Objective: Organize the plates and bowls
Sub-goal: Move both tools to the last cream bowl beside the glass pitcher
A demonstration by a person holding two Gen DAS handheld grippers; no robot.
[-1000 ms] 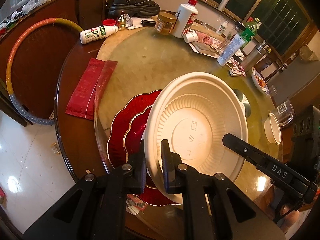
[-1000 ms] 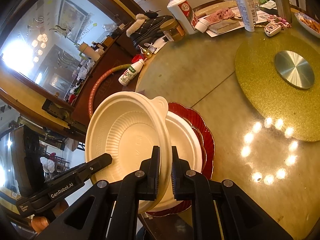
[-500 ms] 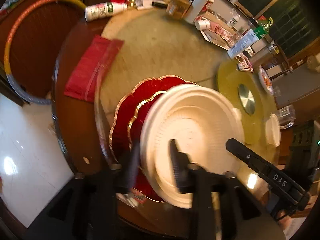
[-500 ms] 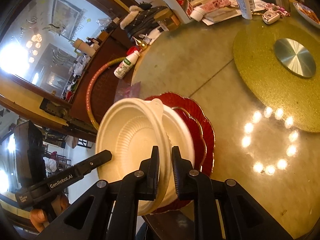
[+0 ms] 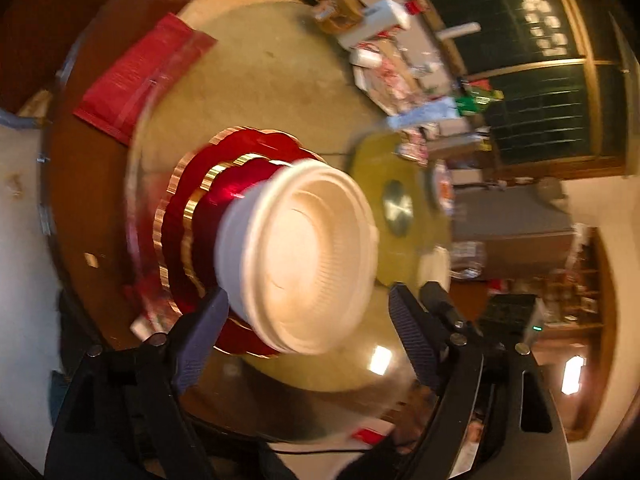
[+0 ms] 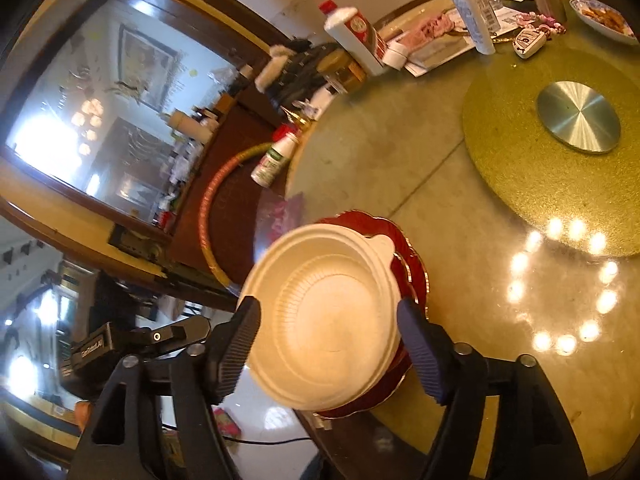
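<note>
A white disposable bowl [image 5: 304, 256] [image 6: 324, 320] sits nested on another white bowl, on top of two red gold-rimmed plates [image 5: 188, 216] [image 6: 414, 272] near the table's edge. My left gripper [image 5: 307, 300] hovers just short of the stack with its jaws opening wide. The bowl shows between its fingers [image 5: 200, 340], and the pads are off the rim. My right gripper [image 6: 327, 308] comes from the other side, its jaws also opening, fingers [image 6: 418, 344] on either side of the bowl without pressing it. The left wrist view is blurred.
A small white bowl [image 5: 434, 272] stands beyond the golden turntable [image 5: 380, 168] [image 6: 540, 184]. A red packet [image 5: 140, 76], a lying white bottle [image 6: 276, 156], a tall white bottle [image 6: 356, 36], papers and keys crowd the far side. A hoop [image 6: 208, 216] leans off the table's edge.
Both grippers were shut on the tilted white bowl's rim and have since let go and opened wide. The bowl now rests level on the stack. The left view has rolled.
</note>
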